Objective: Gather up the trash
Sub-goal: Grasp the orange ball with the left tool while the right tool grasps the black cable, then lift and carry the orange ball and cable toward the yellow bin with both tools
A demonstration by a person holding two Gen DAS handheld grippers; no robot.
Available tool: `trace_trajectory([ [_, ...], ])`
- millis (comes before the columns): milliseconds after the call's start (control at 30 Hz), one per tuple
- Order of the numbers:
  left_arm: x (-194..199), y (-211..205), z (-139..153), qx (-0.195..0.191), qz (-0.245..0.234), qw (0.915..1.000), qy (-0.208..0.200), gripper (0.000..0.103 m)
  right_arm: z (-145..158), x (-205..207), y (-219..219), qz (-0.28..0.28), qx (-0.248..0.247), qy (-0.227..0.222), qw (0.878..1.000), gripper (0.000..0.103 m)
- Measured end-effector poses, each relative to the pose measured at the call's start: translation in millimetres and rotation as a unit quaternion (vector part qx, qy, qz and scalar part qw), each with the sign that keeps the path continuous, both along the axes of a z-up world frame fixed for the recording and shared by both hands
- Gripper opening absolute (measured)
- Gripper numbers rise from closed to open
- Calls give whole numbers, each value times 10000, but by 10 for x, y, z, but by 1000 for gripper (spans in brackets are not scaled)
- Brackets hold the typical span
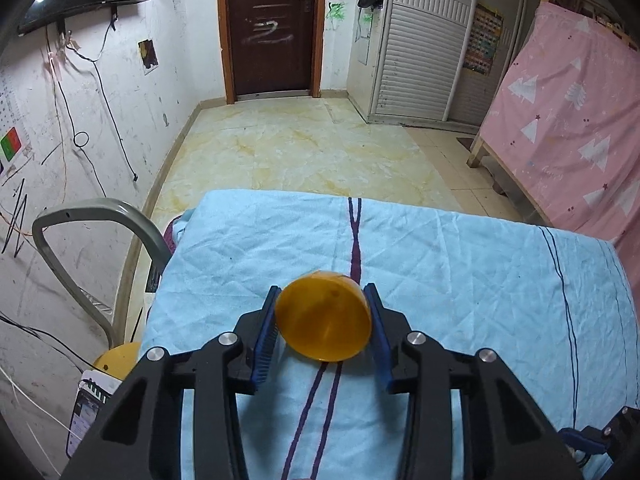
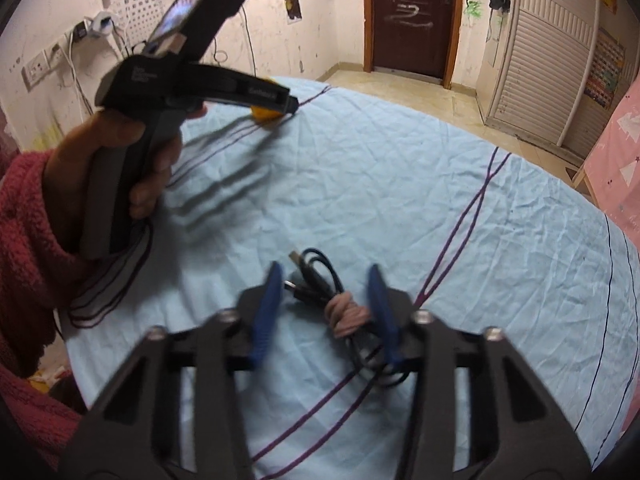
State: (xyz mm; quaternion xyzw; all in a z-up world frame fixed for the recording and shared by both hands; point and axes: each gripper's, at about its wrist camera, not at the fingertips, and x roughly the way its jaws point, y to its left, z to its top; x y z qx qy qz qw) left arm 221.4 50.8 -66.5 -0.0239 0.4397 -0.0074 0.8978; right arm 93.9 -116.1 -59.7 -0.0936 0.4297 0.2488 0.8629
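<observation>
My left gripper [image 1: 323,302] is shut on an orange round plastic container [image 1: 324,318], its blue pads against both sides, just above the light blue bedsheet [image 1: 460,280]. In the right wrist view the left gripper [image 2: 280,108] shows far left, held by a hand, with the orange container [image 2: 264,114] at its tip. My right gripper [image 2: 326,284] is open, its fingers on either side of a coiled black USB cable [image 2: 320,288] tied with a pinkish band [image 2: 346,312], lying on the sheet [image 2: 400,184].
A grey metal chair frame [image 1: 80,232] and a yellow object [image 1: 118,356] stand left of the bed. A pink-covered frame [image 1: 568,120] stands at the right. A brown door [image 1: 272,28] and tiled floor [image 1: 300,148] lie beyond.
</observation>
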Motion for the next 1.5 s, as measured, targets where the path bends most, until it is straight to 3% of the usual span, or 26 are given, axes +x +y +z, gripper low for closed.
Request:
trace_trajectory([
  [167, -30, -19, 16, 3, -44, 10000, -2, 32, 15, -22, -17, -34, 22, -46, 10000, 28],
  [400, -192, -89, 185, 29, -68, 9997, -215, 32, 110, -67, -251, -319, 269, -187, 9990, 28],
  [933, -732, -886, 762, -48, -691, 9949, -734, 33, 361, -247, -995, -1070, 721, -626, 9897, 24],
  [1200, -950, -1287, 944, -71, -1061, 9901, -917, 33, 447, -403, -1545, -1617, 965, -850, 9784, 24],
  [1500, -1187, -1890, 1077, -118, -1535, 9825, -1049, 33, 546, -645, -2280, -2432, 1106, -1228, 9558, 25],
])
